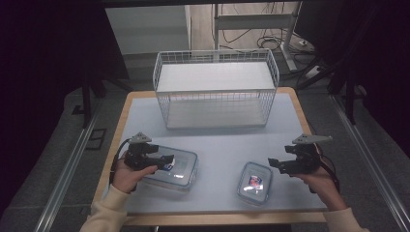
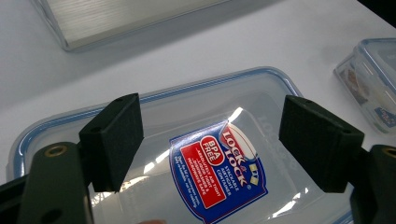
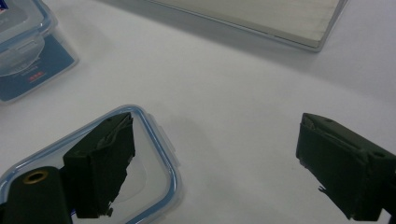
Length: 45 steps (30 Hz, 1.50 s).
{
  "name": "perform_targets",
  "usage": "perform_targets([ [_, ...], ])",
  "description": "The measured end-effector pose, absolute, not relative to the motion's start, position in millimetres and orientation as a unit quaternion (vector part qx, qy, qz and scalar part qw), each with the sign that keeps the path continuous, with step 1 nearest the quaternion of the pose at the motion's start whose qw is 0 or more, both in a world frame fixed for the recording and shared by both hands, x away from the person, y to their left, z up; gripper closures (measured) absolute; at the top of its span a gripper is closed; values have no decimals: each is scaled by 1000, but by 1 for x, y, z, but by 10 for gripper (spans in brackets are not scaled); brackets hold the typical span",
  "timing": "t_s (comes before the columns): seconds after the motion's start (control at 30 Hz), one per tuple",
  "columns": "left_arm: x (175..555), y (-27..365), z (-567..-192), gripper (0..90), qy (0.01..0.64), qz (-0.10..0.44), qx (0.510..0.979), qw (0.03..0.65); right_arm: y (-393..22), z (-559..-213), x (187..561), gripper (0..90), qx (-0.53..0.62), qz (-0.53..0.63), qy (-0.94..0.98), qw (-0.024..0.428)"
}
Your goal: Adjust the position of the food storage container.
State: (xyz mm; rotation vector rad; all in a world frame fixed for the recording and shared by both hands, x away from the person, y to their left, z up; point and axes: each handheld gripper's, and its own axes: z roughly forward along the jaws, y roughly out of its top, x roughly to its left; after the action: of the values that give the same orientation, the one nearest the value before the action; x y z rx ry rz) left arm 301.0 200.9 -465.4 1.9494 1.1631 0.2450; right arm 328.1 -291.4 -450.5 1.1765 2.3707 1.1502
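Basically the left gripper (image 1: 162, 161) hovered over the near-left end of the large container (image 1: 176, 168), jaws spread wide across its lid label, holding nothing; the container's long axis ran left to right along the table (image 1: 217, 145). Right gripper (image 1: 273, 163) sat just right of the small container (image 1: 255, 182), jaws equally wide and empty, probably not touching it. Wire basket (image 1: 216, 89) stood well behind both.

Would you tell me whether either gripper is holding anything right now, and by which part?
Nothing is held. The left gripper is open above the large container, and the right gripper is open beside the small container.
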Motion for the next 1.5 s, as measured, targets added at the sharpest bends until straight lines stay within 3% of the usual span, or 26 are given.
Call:
perform_targets([
  [0.2, 299, 198, -463, 245, 461, 103, 778, 414, -295, -455, 328, 118, 409, 392, 816, 117],
  [0.47, 286, 208, -452, 374, 441, 100, 782, 428, -293, -458, 327, 130, 410, 393, 814, 123],
  [0.53, 282, 211, -450, 438, 437, 99, 786, 427, -292, -458, 326, 136, 409, 393, 814, 122],
  [0.77, 272, 213, -453, 822, 401, 62, 807, 429, -289, -461, 326, 144, 407, 393, 816, 121],
  [0.83, 268, 208, -454, 876, 381, 48, 819, 427, -289, -462, 326, 146, 407, 393, 816, 121],
  [1.03, 255, 194, -459, 900, 362, 45, 841, 400, -289, -466, 327, 148, 411, 389, 816, 118],
  [1.27, 231, 180, -475, 900, 333, 7, 861, 384, -287, -469, 327, 150, 411, 384, 819, 115],
  [1.5, 229, 161, -496, 900, 328, 2, 881, 341, -285, -471, 328, 150, 411, 381, 820, 114],
])
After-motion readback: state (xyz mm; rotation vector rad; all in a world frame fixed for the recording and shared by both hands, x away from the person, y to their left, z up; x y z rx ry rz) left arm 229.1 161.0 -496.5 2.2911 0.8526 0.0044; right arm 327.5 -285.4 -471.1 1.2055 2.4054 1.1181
